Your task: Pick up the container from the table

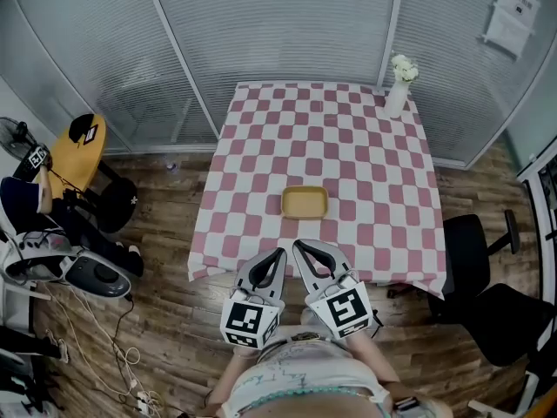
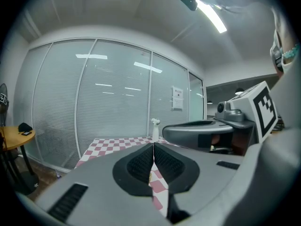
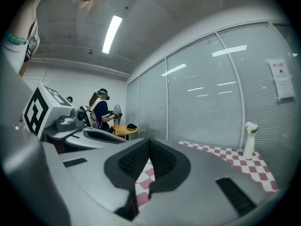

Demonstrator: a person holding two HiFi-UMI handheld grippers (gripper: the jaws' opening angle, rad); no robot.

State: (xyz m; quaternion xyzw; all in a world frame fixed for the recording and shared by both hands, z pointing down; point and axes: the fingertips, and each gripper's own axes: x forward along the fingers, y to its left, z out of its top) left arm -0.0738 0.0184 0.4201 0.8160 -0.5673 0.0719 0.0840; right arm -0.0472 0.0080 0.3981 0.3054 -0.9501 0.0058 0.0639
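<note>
white vase (image 1: 396, 97): upright, far | black chair (image 1: 468, 264): right | yellow round stand (image 1: 78, 153): left

No text legible, paper notices (image 1: 509, 16) on glass wall (image 1: 287, 24), print too small to read, square black-and-white markers (image 1: 246, 318) on left gripper (image 1: 279, 254) and right gripper (image 1: 298, 247), patterns only, no letters or numbers.

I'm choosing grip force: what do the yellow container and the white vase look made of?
Container: probably plastic, matte yellow, with a thin moulded rim and no glare. Vase: smooth white, perhaps ceramic or plastic; too small to tell.
</note>
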